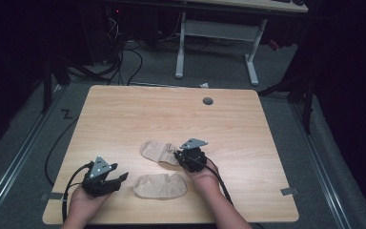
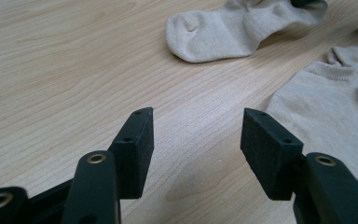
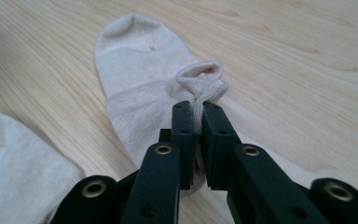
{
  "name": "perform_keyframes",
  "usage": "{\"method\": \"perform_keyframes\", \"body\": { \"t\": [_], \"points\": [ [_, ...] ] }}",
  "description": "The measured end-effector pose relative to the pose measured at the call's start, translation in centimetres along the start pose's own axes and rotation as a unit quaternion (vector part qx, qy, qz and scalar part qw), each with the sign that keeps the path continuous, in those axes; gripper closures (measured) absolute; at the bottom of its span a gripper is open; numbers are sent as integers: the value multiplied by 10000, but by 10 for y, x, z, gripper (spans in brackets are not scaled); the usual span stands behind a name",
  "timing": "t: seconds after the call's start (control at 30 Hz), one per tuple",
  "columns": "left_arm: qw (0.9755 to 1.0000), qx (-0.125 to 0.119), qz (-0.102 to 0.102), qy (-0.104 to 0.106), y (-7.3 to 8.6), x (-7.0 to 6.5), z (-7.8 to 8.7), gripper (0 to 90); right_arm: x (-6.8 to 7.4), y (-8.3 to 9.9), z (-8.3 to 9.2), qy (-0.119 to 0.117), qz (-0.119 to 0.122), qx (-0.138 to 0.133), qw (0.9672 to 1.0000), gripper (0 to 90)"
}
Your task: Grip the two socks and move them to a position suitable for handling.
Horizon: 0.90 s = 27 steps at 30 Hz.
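The right gripper (image 3: 196, 109) has its jaws pinched nearly together on a bunched fold of the cuff of the farther beige knitted ankle sock (image 3: 140, 79), which lies flat on the pale wood-grain table (image 1: 171, 109) with its toe pointing away from that gripper; the nearer beige ankle sock (image 1: 160, 186) lies just in front of the person, between the two hands. The left gripper (image 2: 196, 135) hovers low with its jaws wide apart and nothing between them, the nearer sock just beside its right pad. The likeliest trouble — the pinch takes only a thin ridge of fabric, so a quick lift could let the cuff slip out, or the jaws may have caught one layer and the sock would hang open instead of coming up neatly. The right gripper view shows exactly how little cloth sits between the pads, which the high view hides behind the gripper body; the high view alone gives how the two socks lie relative to each other — near, apparently not touching
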State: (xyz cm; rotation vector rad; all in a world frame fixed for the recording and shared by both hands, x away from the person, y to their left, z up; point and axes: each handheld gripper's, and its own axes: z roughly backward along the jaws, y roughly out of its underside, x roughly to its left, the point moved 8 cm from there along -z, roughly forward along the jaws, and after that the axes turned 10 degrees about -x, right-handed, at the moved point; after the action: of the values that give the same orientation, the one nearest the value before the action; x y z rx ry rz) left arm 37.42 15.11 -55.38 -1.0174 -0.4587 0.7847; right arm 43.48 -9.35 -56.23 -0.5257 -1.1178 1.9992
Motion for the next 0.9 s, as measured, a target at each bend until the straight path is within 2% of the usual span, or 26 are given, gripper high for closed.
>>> {"method": "perform_keyframes", "body": {
  "t": [0.2,0.37,0.5,0.63,0.7,0.83,0.9],
  "points": [
    [10000,50,11,-20,2,2,-3,449,-7,13,2,122,33,91,9999,805],
    [9999,127,31,-58,5,4,-7,451,-14,17,5,318,141,95,9994,730],
    [9998,157,65,-80,7,4,-9,453,-20,18,15,402,-20,-28,9992,704],
    [9998,155,62,-85,6,4,-10,455,-14,22,24,222,-173,-24,9996,727],
    [9998,157,70,-85,6,4,-10,454,-9,25,24,145,-134,24,9998,751],
    [9998,158,79,-81,7,3,-10,453,-8,30,16,270,65,263,9993,817],
    [9998,153,75,-78,7,3,-10,453,-11,32,13,294,7,298,9991,826]
  ]
}}
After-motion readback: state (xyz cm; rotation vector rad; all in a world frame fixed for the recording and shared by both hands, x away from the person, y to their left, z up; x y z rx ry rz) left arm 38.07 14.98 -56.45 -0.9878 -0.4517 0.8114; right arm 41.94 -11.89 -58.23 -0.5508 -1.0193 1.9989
